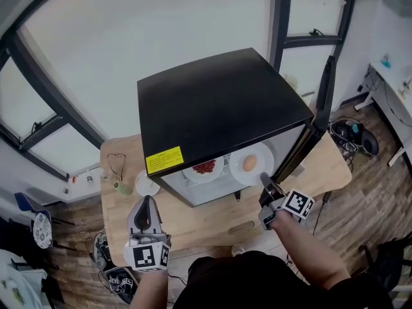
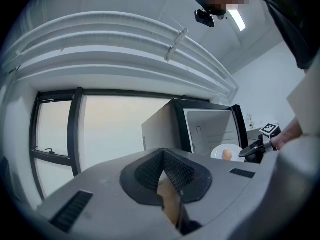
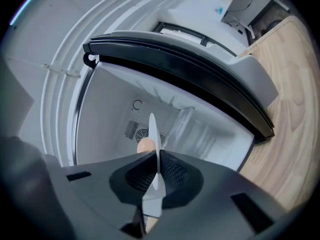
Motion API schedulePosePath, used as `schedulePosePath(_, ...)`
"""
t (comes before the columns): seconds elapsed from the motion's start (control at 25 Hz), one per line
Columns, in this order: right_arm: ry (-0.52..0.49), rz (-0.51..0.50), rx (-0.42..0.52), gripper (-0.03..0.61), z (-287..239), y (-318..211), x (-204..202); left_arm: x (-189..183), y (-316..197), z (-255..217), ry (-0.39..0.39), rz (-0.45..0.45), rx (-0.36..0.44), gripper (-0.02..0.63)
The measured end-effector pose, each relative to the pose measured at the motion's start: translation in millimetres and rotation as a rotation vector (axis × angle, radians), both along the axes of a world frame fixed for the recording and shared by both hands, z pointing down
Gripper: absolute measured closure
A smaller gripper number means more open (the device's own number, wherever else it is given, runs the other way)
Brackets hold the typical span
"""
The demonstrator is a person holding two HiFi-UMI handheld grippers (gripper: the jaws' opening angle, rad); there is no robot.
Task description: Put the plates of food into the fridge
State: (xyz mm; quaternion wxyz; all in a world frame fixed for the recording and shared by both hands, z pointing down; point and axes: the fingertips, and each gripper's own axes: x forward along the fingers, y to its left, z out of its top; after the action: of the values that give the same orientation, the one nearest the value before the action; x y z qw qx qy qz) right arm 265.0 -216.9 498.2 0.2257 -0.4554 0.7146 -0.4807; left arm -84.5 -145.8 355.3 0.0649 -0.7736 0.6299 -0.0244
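- You are gripping the egg plate (image 1: pixel 239 170) by its near rim with the right gripper (image 1: pixel 265 180); its jaws are clamping the thin white rim, which is showing edge-on in the right gripper view.
- The egg plate is hanging at the mouth of the fridge (image 1: pixel 219 108), right of centre in the head view, with the egg (image 1: pixel 249 163) resting on it.
- The red-food plate (image 1: pixel 193 174) is sitting in the fridge opening, just left of the egg plate.
- The fridge door (image 1: pixel 318 108) is standing open at the right of the frame.
- You are holding the left gripper (image 1: pixel 147 203) at the lower left over the wooden table (image 1: pixel 212 221), its jaws closed on nothing.
- A small white dish (image 1: pixel 147 184) and glasses (image 1: pixel 116 166) are lying on the table left of the fridge.
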Motion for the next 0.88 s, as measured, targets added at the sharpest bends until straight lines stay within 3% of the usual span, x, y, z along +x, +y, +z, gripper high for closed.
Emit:
schedulePosePath(0.4, 0.034, -0.037, 0.021, 0.546, -6, -45, -1, -2, -1, 6, -0.003, -0.074, 0.003, 0.611)
schedulePosePath(0.88, 0.530, -0.066, 0.033, 0.472, 3, -74, -7, -29, 24, 14, -0.008, -0.177, -0.025, 0.611)
